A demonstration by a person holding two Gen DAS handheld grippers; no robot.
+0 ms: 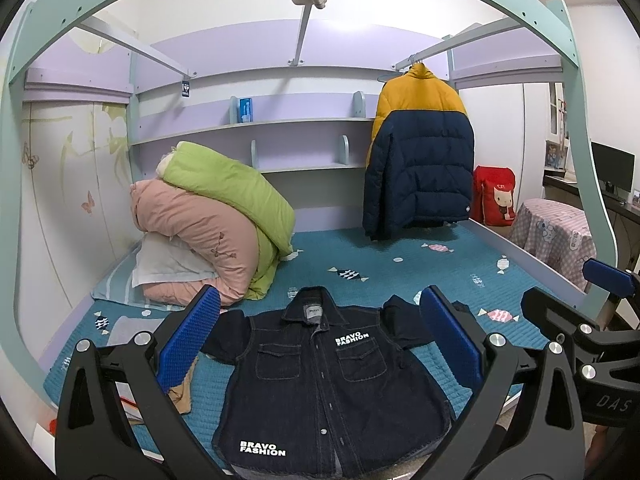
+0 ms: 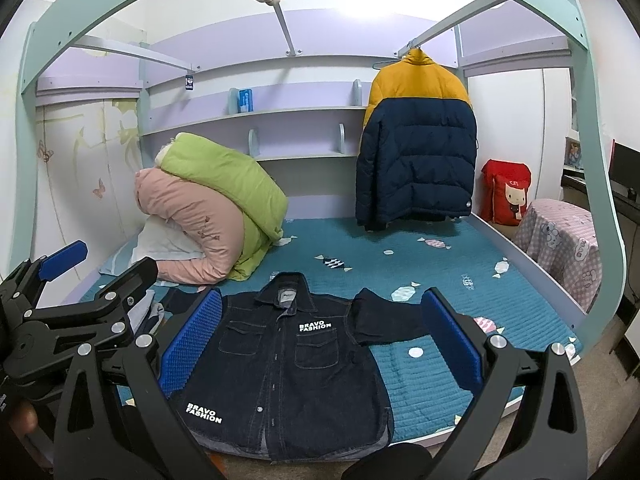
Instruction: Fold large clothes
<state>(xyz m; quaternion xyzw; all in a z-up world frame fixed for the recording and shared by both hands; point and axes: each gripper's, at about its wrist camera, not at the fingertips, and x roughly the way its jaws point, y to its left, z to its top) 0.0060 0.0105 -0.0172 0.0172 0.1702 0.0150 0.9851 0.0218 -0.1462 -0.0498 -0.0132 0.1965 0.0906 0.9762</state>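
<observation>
**A:** Where does the fold start?

**B:** The denim jacket (image 1: 320,376) lies front-up and buttoned on the teal bedspread (image 1: 400,276), collar toward the shelves, hem at the near edge of the bed. I'd take the sleeves first: each one pinched near the cuff and laid across the chest, keeping the body flat so the pockets don't ruck.

**A:** And the grippers?

**B:** The left gripper (image 1: 320,340) has its blue pads (image 1: 188,340) spread wide, hovering over the jacket with nothing between them. The right gripper (image 2: 320,340) is just as wide apart, also empty, a little to the right of the first.

**A:** Is either touching the cloth?

**B:** Probably not; both seem to hang above it, though the fisheye makes height hard to judge. The right sleeve (image 2: 384,316) lies bunched rather than straight, so I'd smooth it before folding.
</observation>
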